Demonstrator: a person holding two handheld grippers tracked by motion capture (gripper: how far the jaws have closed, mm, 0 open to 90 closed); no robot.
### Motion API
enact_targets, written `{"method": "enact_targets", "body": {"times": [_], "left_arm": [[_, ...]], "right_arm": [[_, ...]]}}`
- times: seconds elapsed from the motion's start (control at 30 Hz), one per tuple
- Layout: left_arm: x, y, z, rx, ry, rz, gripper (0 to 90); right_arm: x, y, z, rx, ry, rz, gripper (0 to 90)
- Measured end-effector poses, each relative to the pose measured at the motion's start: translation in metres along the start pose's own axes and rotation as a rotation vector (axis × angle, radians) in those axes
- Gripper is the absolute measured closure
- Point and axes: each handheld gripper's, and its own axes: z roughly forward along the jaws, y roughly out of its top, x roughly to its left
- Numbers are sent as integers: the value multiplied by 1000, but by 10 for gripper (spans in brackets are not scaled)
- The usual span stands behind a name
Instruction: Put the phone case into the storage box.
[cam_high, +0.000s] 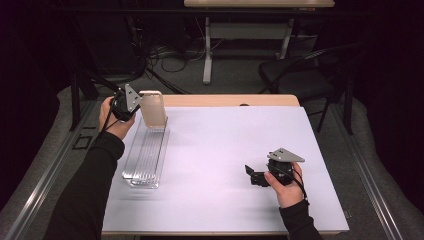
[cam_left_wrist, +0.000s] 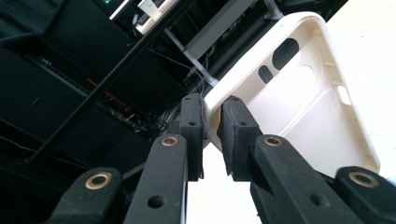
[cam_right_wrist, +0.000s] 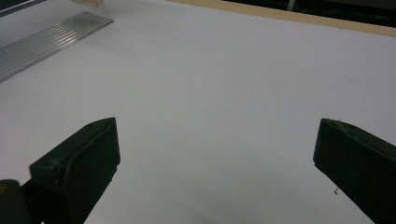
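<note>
My left gripper (cam_high: 131, 102) has its fingers (cam_left_wrist: 236, 133) pinched narrow on the edge of a cream phone case (cam_high: 153, 109), gripping the rim near one corner. In the left gripper view the case (cam_left_wrist: 308, 98) shows its hollow inner side, with the camera cut-outs toward its far end. From the high view I see the case standing upright at the far end of a clear ribbed tray (cam_high: 146, 156), which lies lengthwise along the left part of the white tabletop (cam_high: 225, 150). Whether the case's lower edge touches the tray I cannot tell. My right gripper (cam_high: 256, 175) rests low over the tabletop, well apart from the tray, its fingers (cam_right_wrist: 86, 158) spread wide with nothing between them. The tray's ribbed surface (cam_right_wrist: 44, 39) shows far off in the right gripper view.
</note>
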Motion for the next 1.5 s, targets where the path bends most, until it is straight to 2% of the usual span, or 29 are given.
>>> {"method": "enact_targets", "body": {"times": [0.43, 0.7, 0.9, 1.5], "left_arm": [[-9, -4, 9, 6, 9, 27, 805], [-11, -11, 9, -8, 16, 1, 805], [-12, -13, 9, -3, 13, 2, 804], [-12, -16, 11, 20, 22, 43, 801]], "right_arm": [[0, -1, 1, 6, 3, -2, 4], [0, -2, 1, 7, 4, -2, 4], [1, -2, 2, 12, 7, -5, 5], [1, -2, 2, 9, 11, -8, 10]]}}
